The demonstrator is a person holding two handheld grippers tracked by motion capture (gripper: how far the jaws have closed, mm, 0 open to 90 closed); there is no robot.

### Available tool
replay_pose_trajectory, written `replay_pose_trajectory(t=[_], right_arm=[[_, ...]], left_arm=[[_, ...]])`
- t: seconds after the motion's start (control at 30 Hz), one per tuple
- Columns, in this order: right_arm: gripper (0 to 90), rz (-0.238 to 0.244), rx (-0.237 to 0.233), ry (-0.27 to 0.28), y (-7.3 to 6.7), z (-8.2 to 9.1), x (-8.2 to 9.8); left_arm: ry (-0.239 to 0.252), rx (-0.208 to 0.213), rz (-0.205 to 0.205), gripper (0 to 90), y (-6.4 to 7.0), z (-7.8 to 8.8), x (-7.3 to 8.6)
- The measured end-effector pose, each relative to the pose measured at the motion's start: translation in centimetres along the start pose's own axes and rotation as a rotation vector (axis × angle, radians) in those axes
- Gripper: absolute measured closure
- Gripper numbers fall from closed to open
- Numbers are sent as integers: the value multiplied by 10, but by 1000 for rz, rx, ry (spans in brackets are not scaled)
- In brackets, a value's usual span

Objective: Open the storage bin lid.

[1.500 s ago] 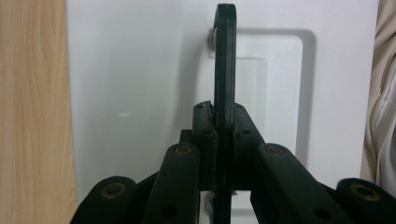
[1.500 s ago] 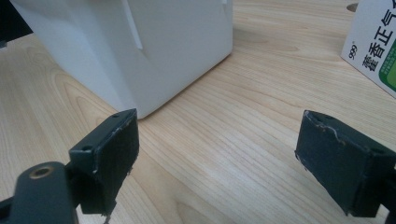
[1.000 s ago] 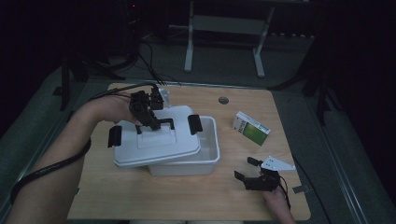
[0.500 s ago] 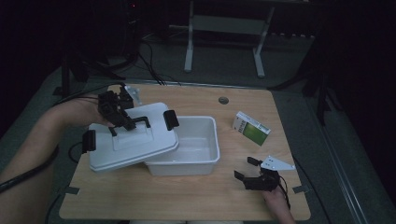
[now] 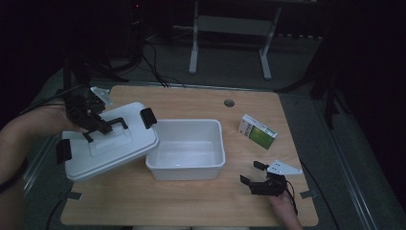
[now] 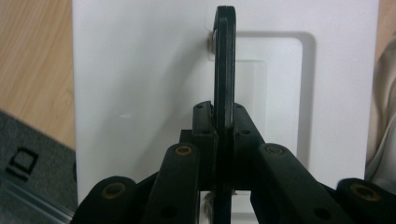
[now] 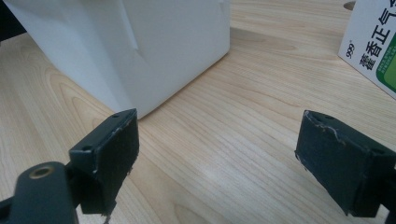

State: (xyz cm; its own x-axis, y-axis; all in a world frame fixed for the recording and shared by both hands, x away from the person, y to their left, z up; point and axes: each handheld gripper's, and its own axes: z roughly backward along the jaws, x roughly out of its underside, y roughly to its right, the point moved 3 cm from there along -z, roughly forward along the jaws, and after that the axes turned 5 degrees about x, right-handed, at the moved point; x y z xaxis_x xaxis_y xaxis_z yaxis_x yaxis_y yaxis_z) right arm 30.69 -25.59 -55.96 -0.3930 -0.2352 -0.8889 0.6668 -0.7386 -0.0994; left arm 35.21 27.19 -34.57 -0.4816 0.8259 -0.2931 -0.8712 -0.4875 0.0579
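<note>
1. Nearest, the right claw [image 5: 256, 175] rests low on the pale wooden worktop [image 5: 191, 206] near its front right corner, jaws spread wide with nothing between them; in the right gripper view bare wood lies between its two black pads [image 7: 109, 156].

2. Just beyond it and to the left stands the open white rectangular plastic tub [image 5: 186, 148], its inside bare as far as the high view shows.

3. Left of the tub, the left claw [image 5: 98, 125] is clamped on the black handle [image 6: 225, 74] of the white plastic lid [image 5: 107, 143], whose two black end latches stick out. The lid is clear of the tub's opening, tilted, its right edge next to the tub's left rim, its left end hanging past the worktop's edge.

4. Farther back on the right, a white-and-green cardboard packet [image 5: 257, 131] lies on the worktop, well apart from the tub.

5. Judging from this, the uncovering is done; the lid still has to be set down, and the packet may be meant for the tub, with the idle right claw closest to it.
</note>
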Motion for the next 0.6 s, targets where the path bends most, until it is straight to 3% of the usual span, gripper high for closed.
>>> replay_pose_trajectory(t=[0.3,0.37,0.6], right_arm=[[131,4,0,-5,-1,0,0],[131,5,1,-4,-1,0,0],[130,6,0,-2,-1,0,1]], left_arm=[[13,-5,84,836,-10,-10,34],[15,-10,108,836,-14,-17,45],[30,-4,148,836,-25,-41,61]])
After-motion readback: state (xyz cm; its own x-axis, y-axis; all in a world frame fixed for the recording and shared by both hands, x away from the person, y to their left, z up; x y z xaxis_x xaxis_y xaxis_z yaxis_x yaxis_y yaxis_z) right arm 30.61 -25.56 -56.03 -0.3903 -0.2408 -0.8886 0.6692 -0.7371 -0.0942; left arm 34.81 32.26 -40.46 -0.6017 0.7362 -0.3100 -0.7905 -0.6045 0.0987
